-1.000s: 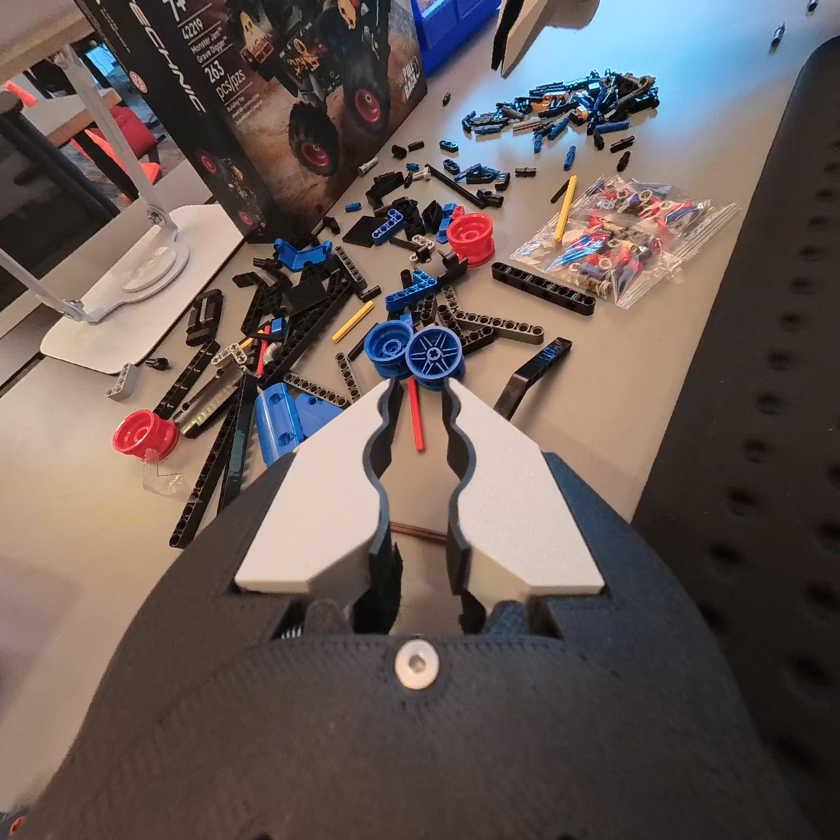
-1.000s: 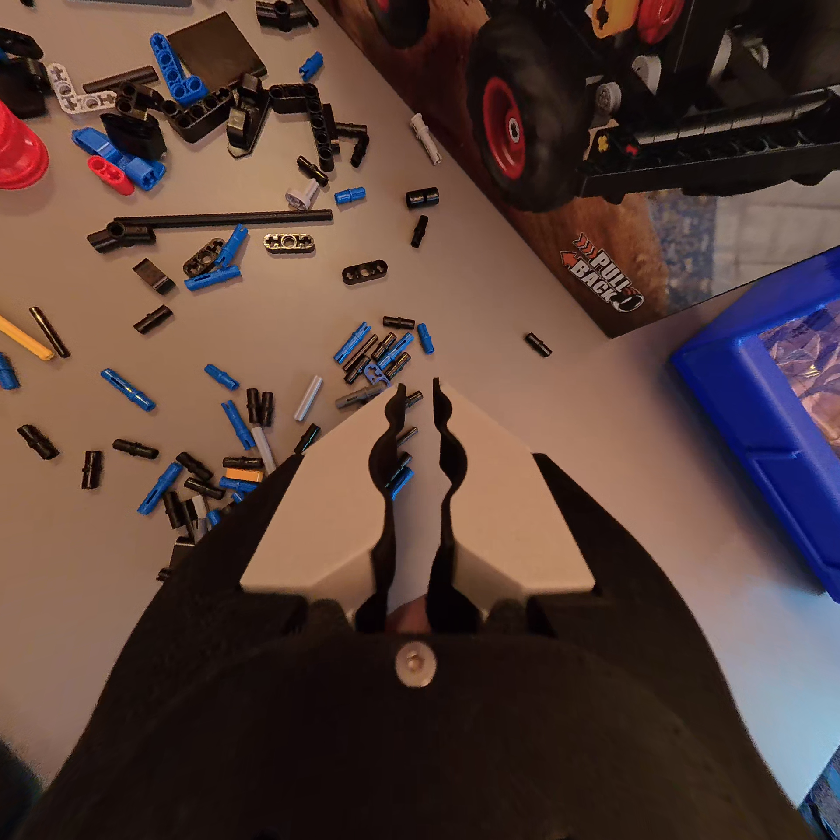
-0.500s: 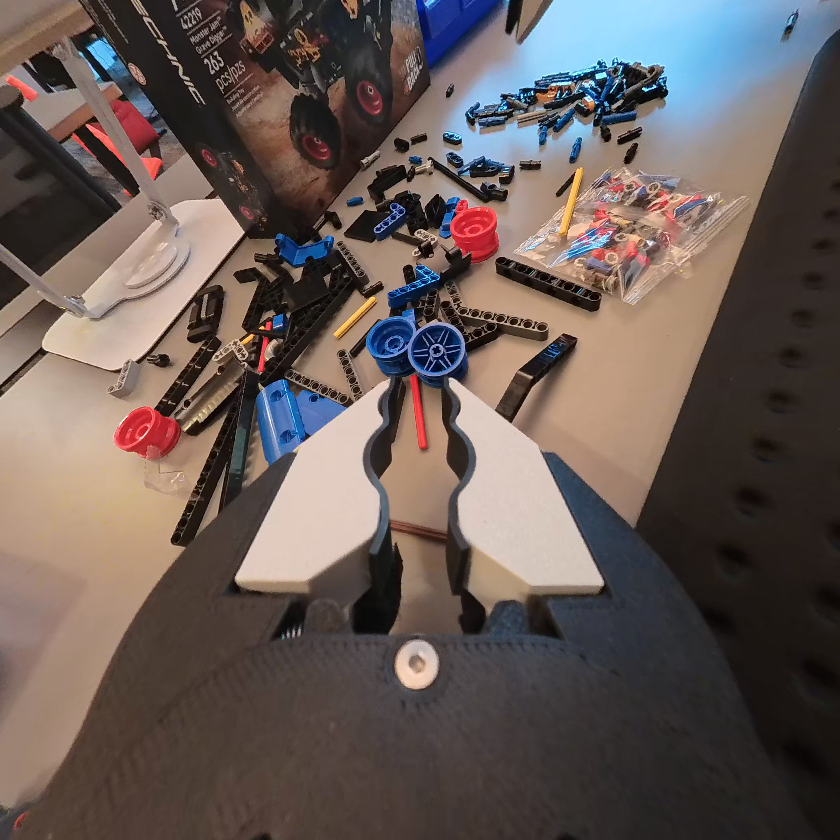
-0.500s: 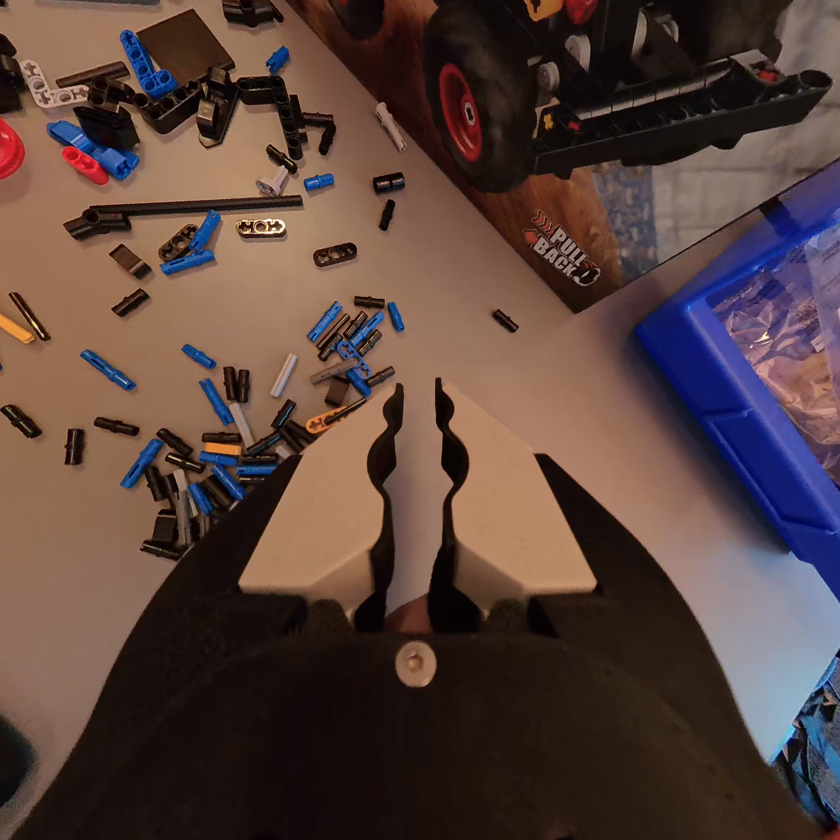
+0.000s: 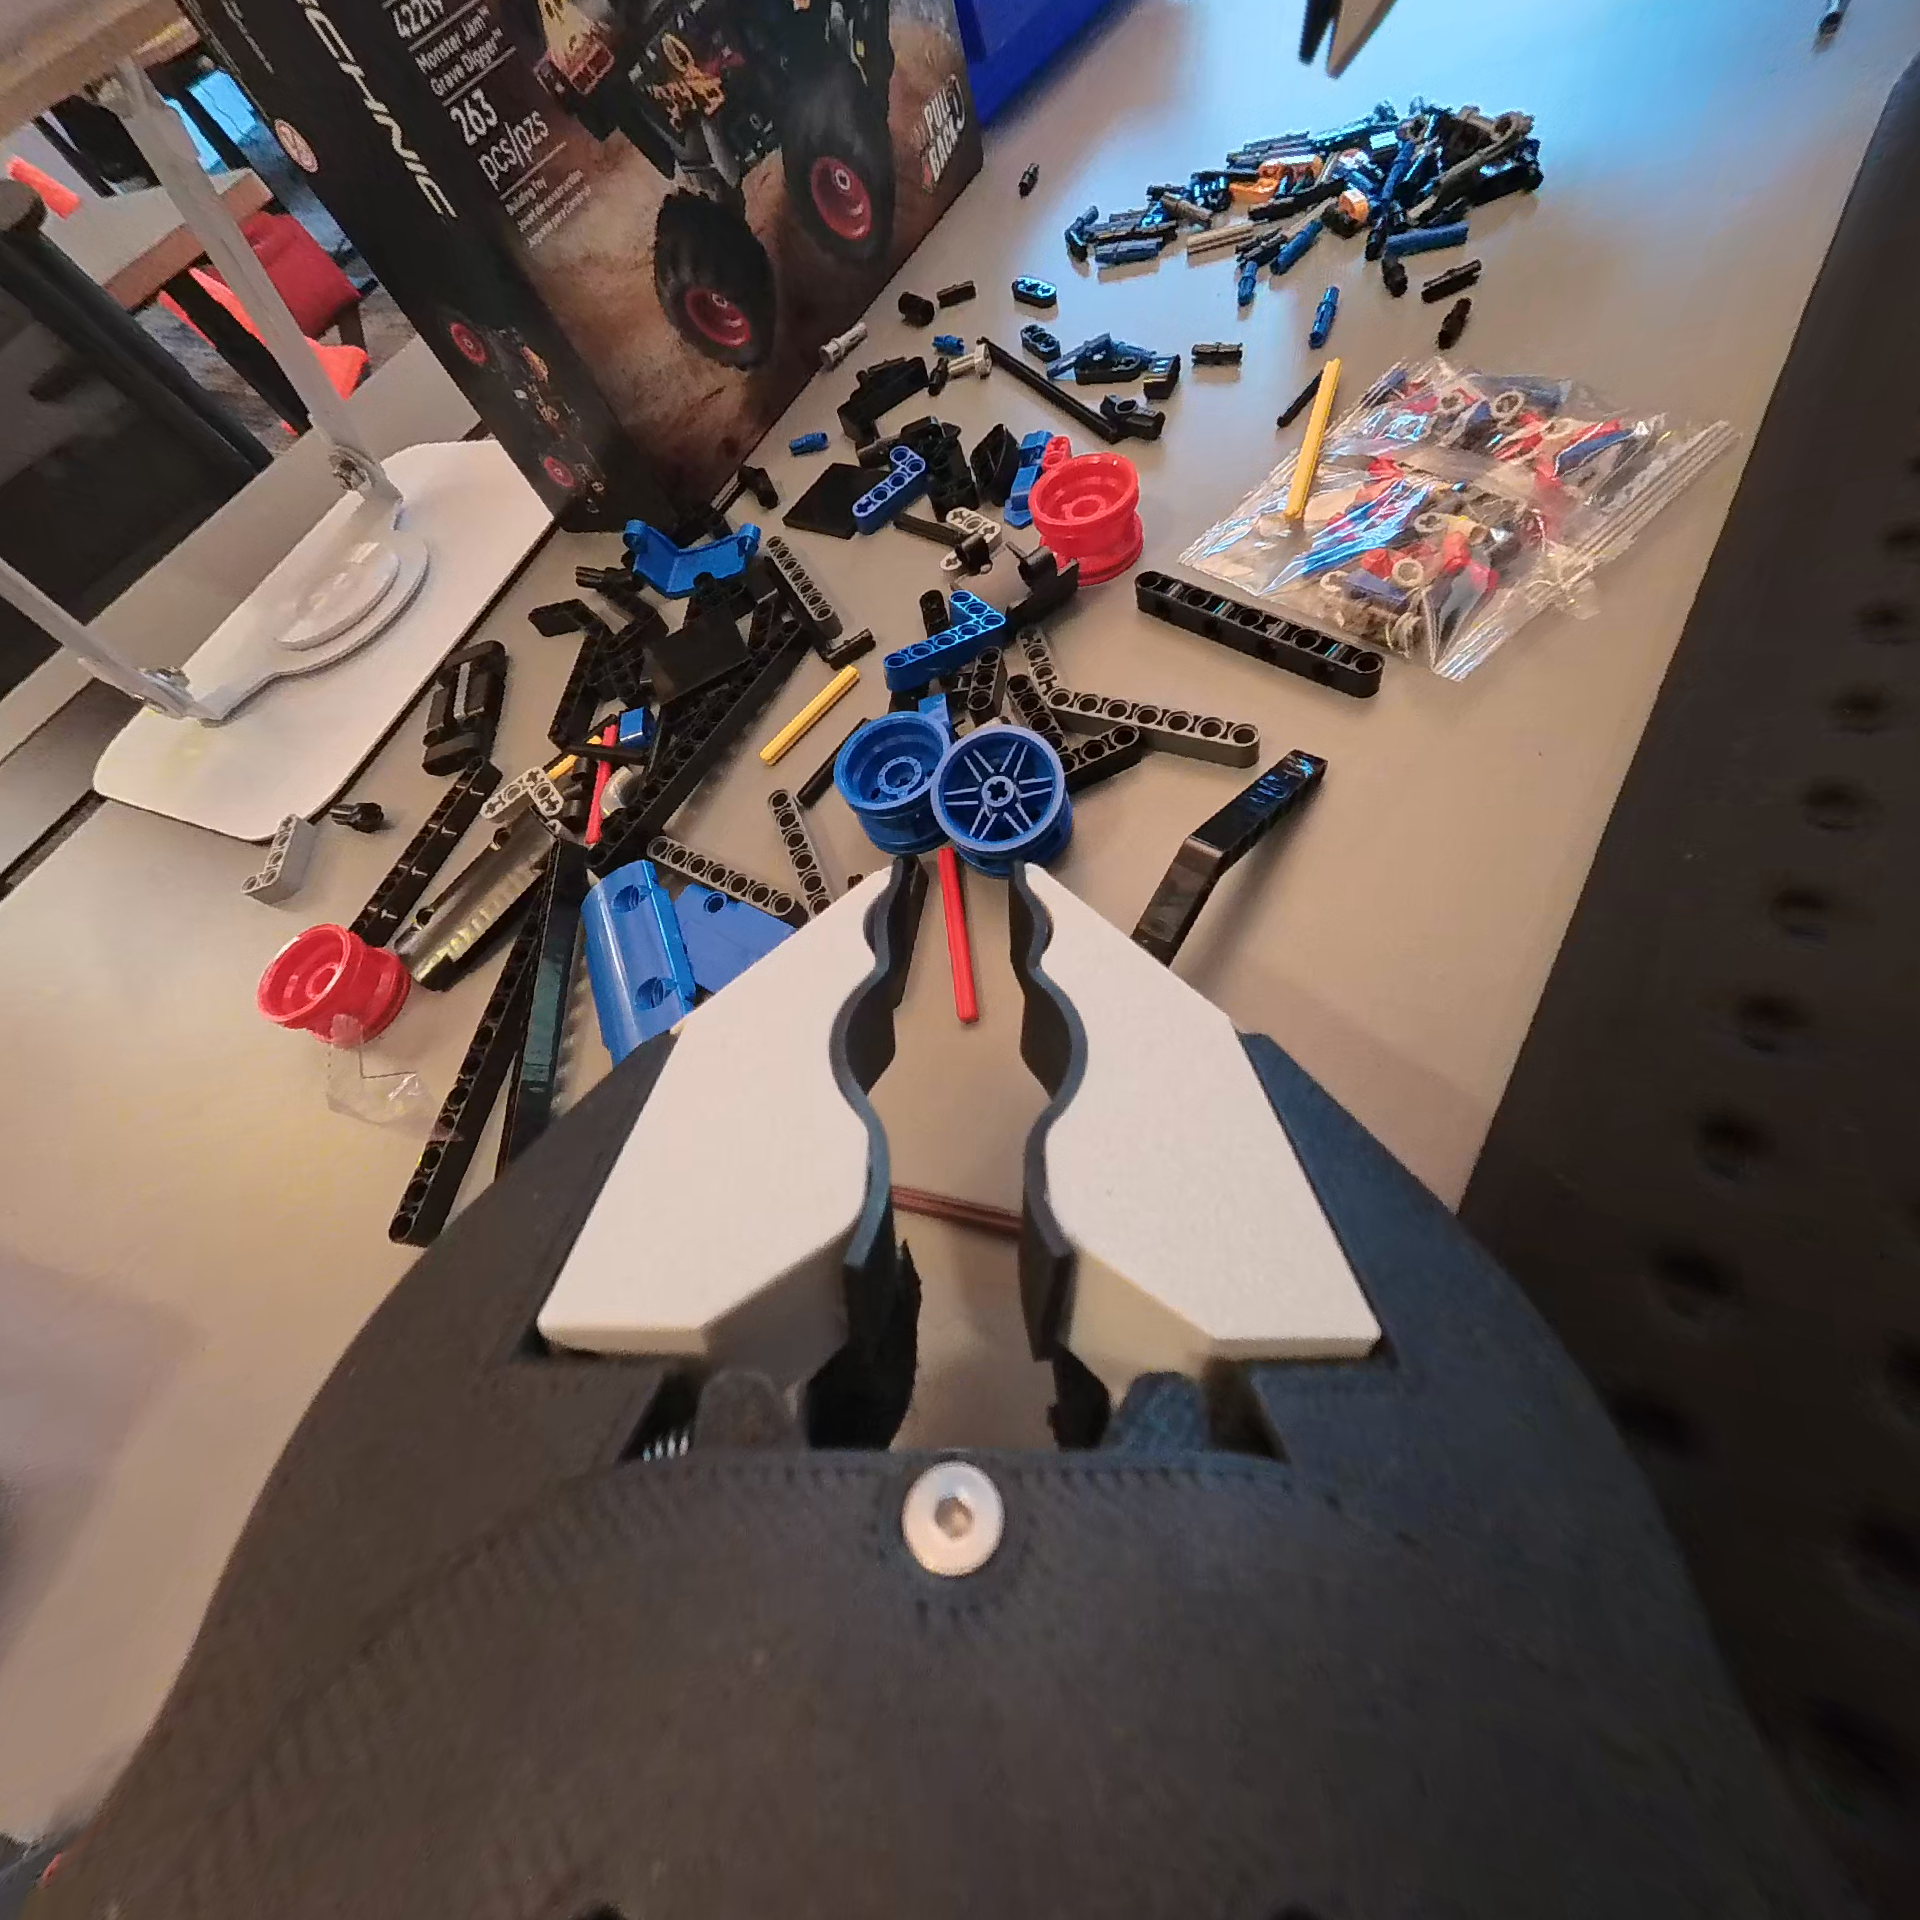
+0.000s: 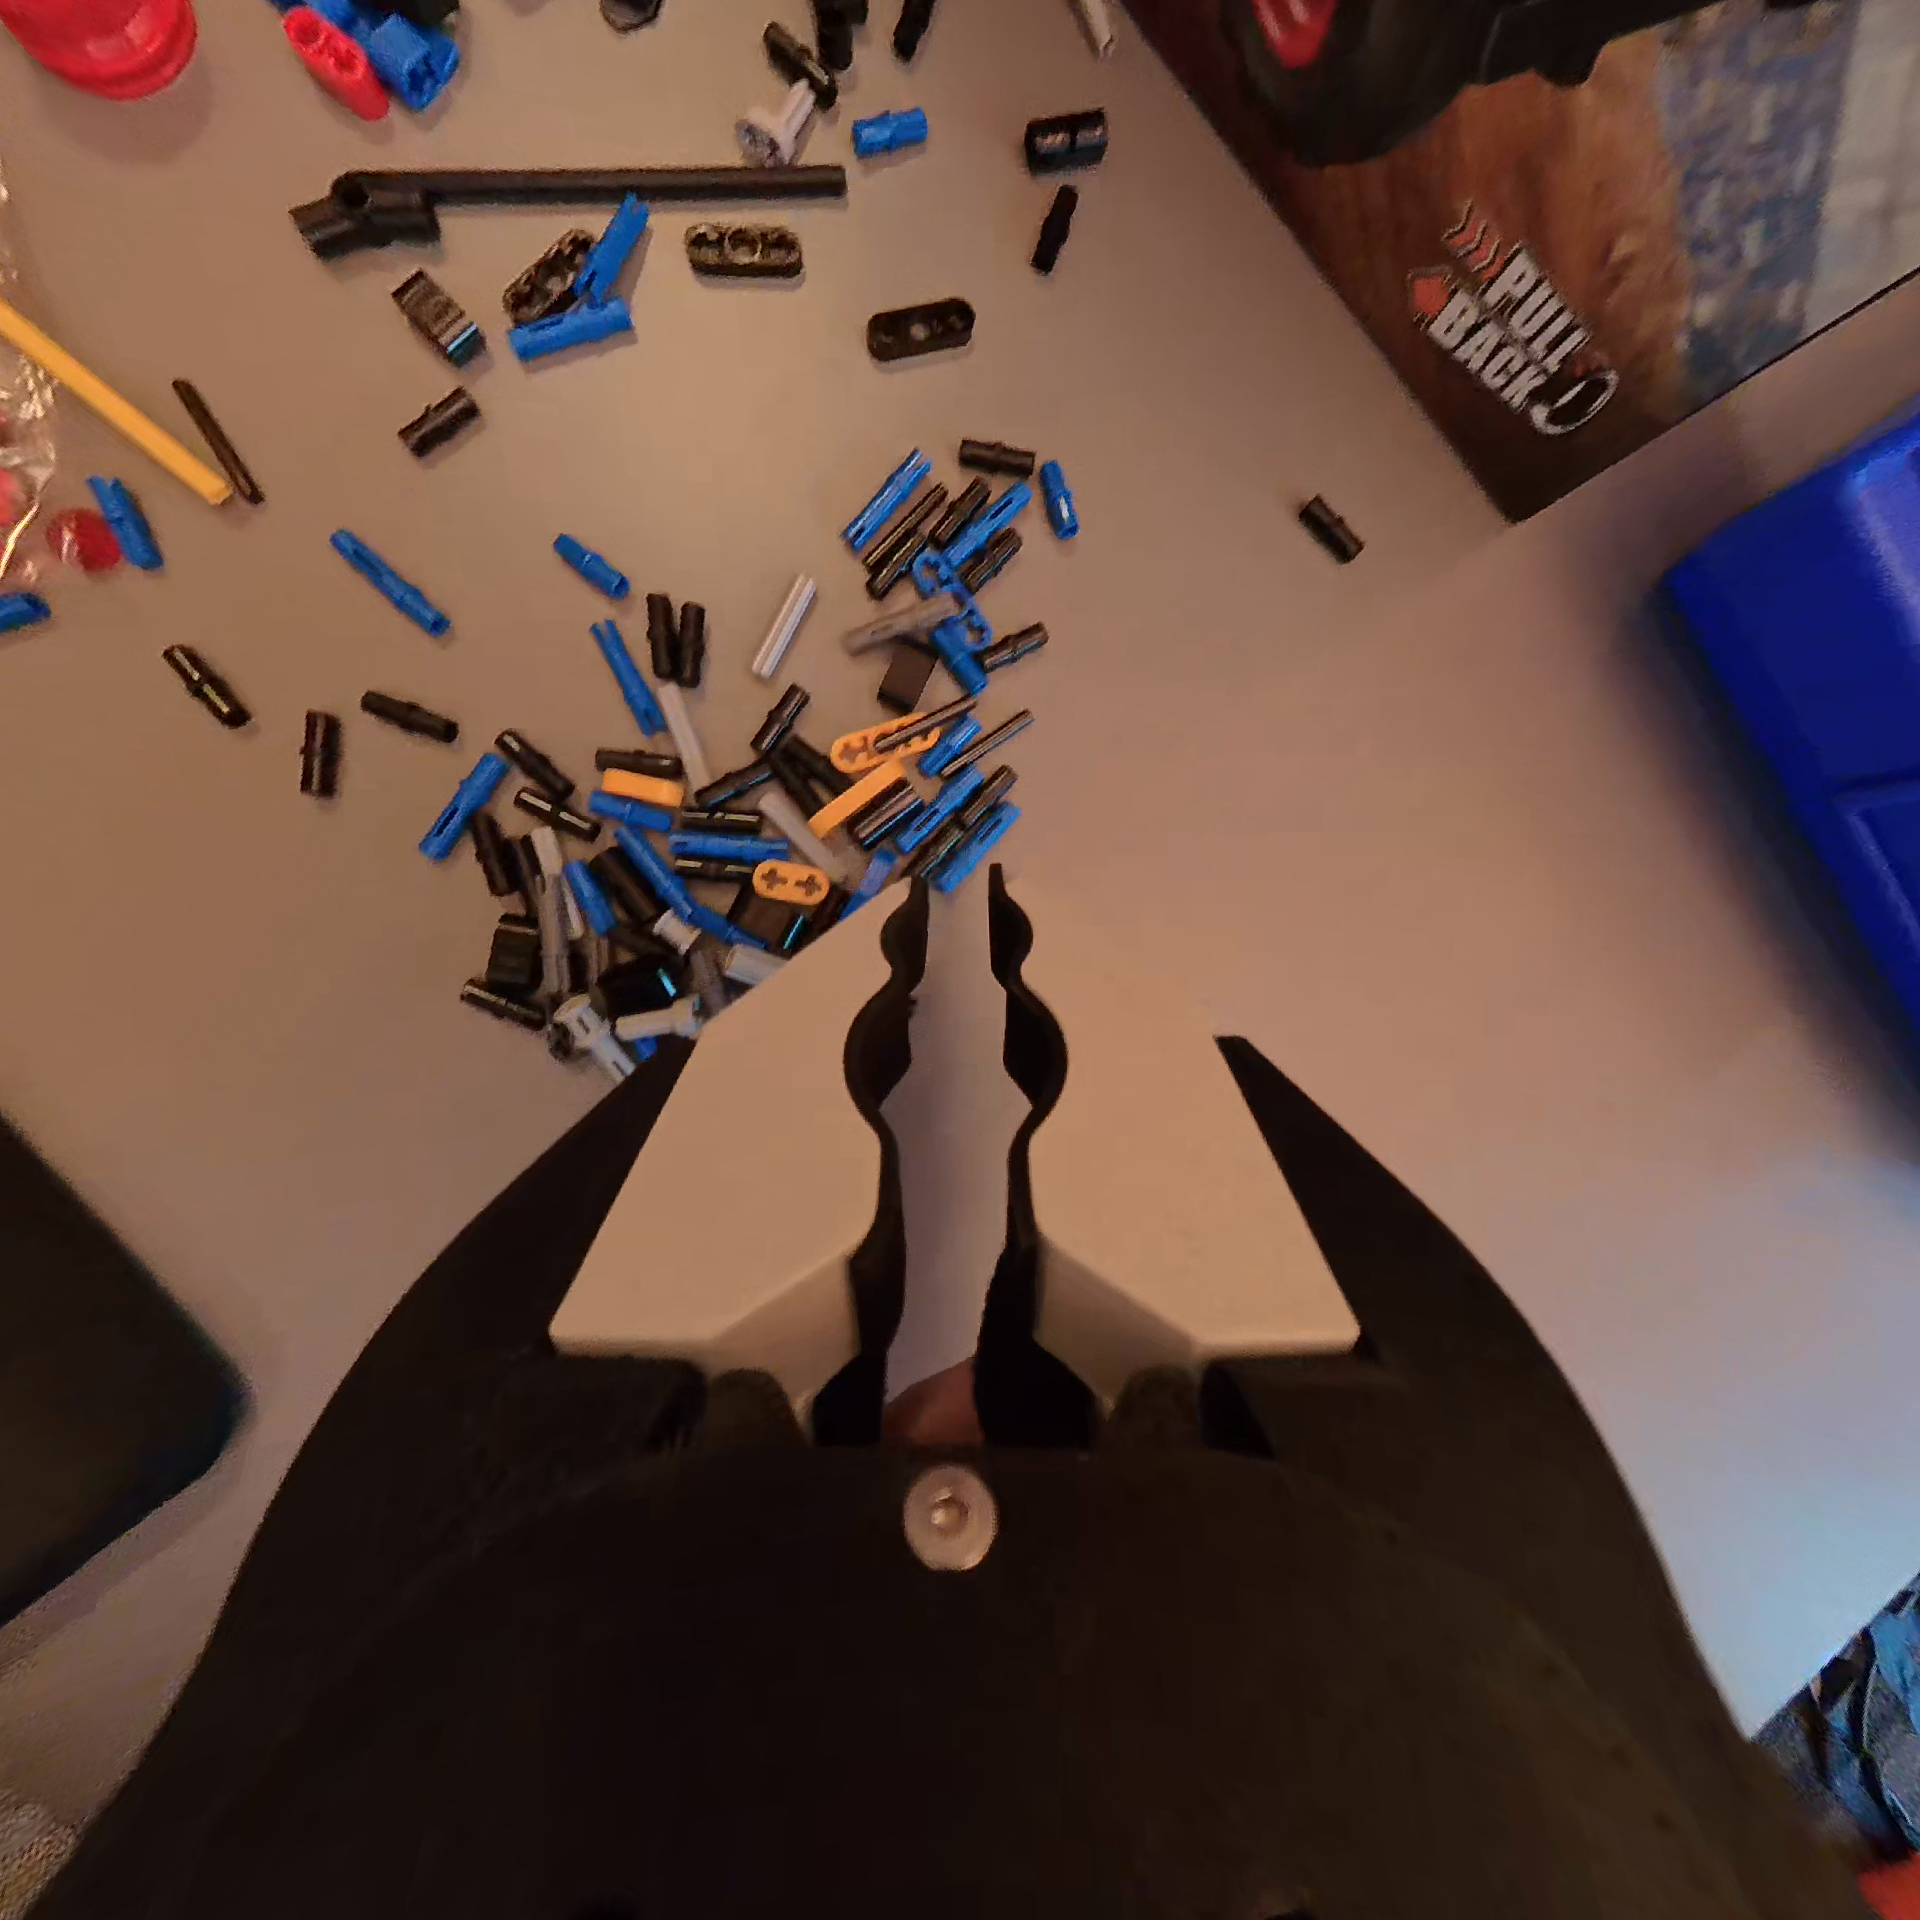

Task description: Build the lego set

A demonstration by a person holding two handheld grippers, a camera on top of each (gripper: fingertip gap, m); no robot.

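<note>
- Grey table (image 5: 1434, 831).
- White lamp base (image 5: 260, 665) on the table's left side.
- Blue plastic bin (image 6: 1829, 665) at the table's far end.
- Black perforated pad (image 5: 1766, 935) along the table's right edge.

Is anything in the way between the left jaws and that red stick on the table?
Nothing visible is. The red stick lies bare on the table, straight ahead in the gap of the open left gripper. The two blue wheels sit at its far end, beyond it.

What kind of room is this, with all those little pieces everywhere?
Probably a workroom or office desk set up for toy building. A plain grey tabletop is strewn with loose plastic building pieces, a dark cardboard set box stands on it, and a blue plastic storage bin sits nearby.
</note>
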